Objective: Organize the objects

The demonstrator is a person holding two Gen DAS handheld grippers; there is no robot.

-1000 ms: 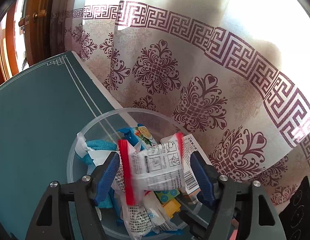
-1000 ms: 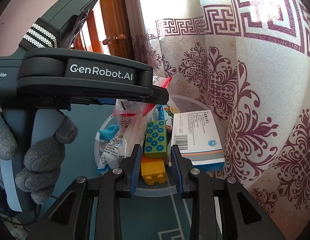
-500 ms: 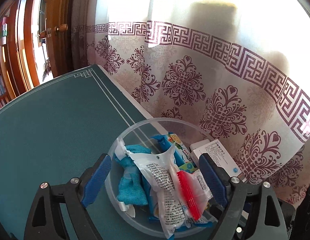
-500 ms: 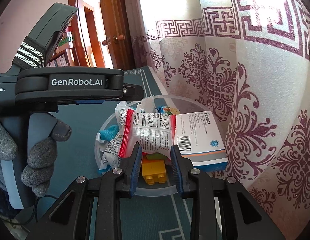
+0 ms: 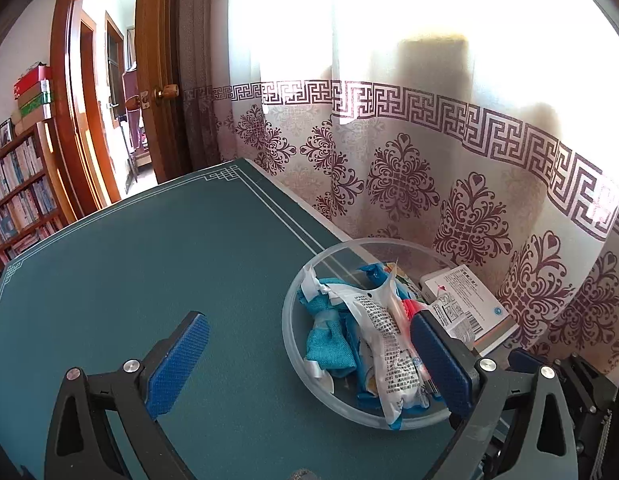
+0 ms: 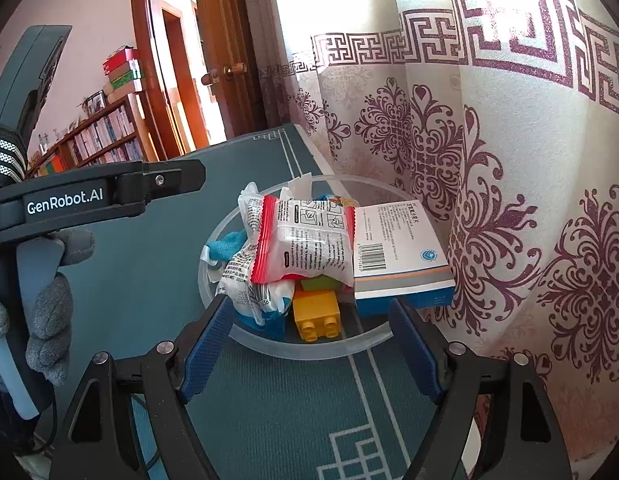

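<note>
A clear plastic bowl (image 6: 301, 350) on the teal table mat holds a pile of things. On top lies a red-edged snack packet (image 6: 305, 244), over a white printed packet (image 5: 385, 344), a blue cloth (image 5: 329, 340), a yellow brick (image 6: 315, 312) and a green brick (image 6: 321, 280). A white medicine box (image 6: 397, 248) leans on the bowl's right rim. My left gripper (image 5: 309, 364) hangs over the bowl's left side with its jaws opening wide, nothing held. My right gripper (image 6: 309, 344) sits at the bowl's near rim, jaws opening, pads touching nothing.
A patterned curtain (image 5: 469, 200) hangs close behind and right of the bowl. The teal mat (image 5: 149, 280) stretches left. A gloved hand (image 6: 49, 320) holds the left tool at the left of the right wrist view. A wooden door (image 5: 157, 80) and a bookshelf (image 5: 17, 200) stand beyond.
My left gripper let the red-edged packet drop onto the pile, opened wider and swung left. My right gripper went from shut to open without moving.
</note>
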